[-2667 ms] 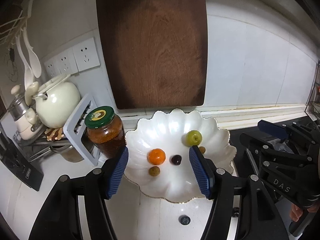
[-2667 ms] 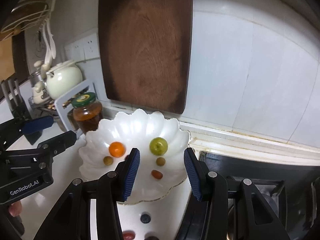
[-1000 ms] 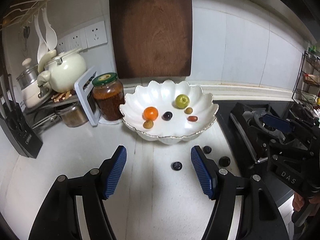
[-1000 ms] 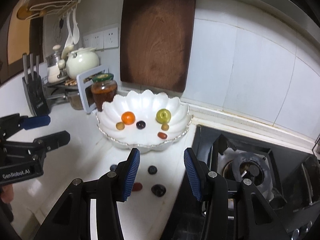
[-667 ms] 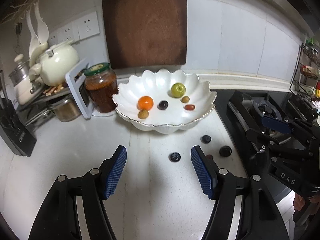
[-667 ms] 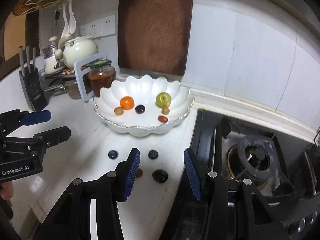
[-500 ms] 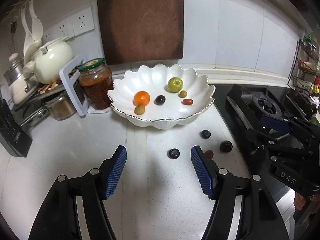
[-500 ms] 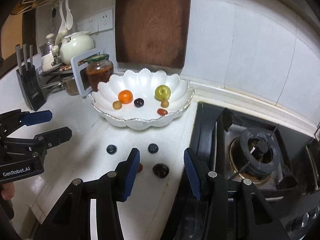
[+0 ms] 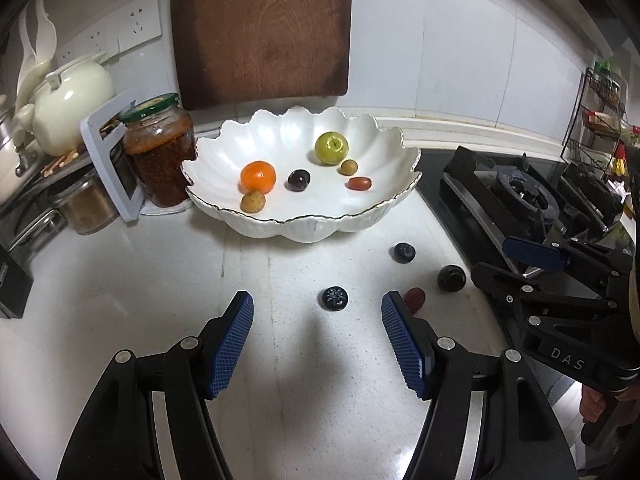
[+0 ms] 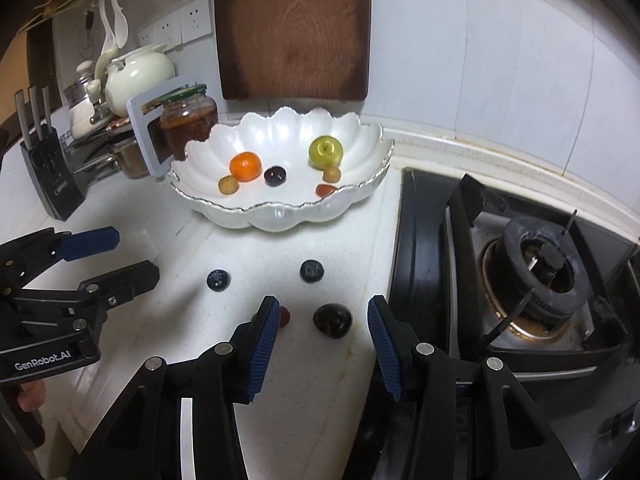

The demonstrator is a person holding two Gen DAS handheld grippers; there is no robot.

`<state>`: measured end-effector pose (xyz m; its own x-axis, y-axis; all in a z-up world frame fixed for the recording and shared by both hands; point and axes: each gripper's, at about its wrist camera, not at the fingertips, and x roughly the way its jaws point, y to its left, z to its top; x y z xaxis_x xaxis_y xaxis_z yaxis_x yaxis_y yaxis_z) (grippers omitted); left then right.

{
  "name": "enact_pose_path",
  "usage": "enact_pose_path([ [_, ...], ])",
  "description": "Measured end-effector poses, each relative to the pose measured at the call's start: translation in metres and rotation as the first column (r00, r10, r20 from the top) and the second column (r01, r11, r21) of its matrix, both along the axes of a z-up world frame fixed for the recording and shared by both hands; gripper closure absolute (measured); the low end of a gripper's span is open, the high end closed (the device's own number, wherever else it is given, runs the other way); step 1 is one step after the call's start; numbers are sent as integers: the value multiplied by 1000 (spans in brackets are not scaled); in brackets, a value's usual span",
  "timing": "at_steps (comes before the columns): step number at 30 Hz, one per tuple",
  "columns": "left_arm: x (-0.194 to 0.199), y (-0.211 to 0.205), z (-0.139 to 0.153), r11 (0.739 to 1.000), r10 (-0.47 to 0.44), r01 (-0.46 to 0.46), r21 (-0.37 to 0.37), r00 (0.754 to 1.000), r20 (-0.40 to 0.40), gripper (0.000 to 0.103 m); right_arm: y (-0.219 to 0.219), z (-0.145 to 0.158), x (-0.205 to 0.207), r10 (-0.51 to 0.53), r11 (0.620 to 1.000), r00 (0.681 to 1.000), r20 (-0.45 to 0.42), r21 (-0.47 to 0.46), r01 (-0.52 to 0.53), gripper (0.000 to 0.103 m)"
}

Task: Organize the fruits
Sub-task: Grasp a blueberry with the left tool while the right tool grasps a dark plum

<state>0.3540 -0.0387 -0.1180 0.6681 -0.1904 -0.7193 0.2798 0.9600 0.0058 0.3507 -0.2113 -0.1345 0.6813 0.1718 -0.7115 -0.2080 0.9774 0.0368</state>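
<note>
1. One white scalloped bowl point(image 9: 304, 228) on the counter.
2. Six fruits inside it: one orange point(image 9: 258, 176), one green apple point(image 9: 331, 148), one dark plum point(image 9: 299, 180), two small tan round fruits point(image 9: 253, 202) point(image 9: 349, 167) and one small red oblong fruit point(image 9: 358, 183).
3. Four fruits loose on the counter: two blueberries point(image 10: 218, 279) point(image 10: 311, 271), one larger dark fruit point(image 10: 332, 319), and one small reddish fruit point(image 10: 283, 316), half hidden behind a finger, so its kind is uncertain.
4. One glass jar with a green lid point(image 9: 160, 150).
5. One cream teapot point(image 9: 70, 106).
6. One wooden cutting board point(image 9: 262, 32) against the wall.
7. One knife block point(image 10: 50, 176) showing three handles.
8. Two grippers: left gripper point(image 9: 316, 340) and right gripper point(image 10: 320, 340).
</note>
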Motion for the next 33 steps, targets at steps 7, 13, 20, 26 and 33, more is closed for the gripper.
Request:
enact_pose_path([
  [7,10,-7,-16,1000,-23,23,21,1000,-11,37,-2,-14,9,-11,1000,999,-31,7,11,56],
  [13,18,-14,-31,999,-44,45,27,999,-26,38,-5,-24,15,-19,999,998,-53,34,21,56],
  [20,29,-19,-42,998,-51,52,27,998,-41,41,-8,-32,22,-30,999,997,-69,41,33,56],
  [26,38,-22,-52,998,-53,55,31,997,-56,46,-6,-39,27,-25,999,996,-86,38,28,56],
  [33,45,-25,-58,998,-50,51,23,996,-71,53,-6,-44,31,-21,999,995,-96,45,25,56],
])
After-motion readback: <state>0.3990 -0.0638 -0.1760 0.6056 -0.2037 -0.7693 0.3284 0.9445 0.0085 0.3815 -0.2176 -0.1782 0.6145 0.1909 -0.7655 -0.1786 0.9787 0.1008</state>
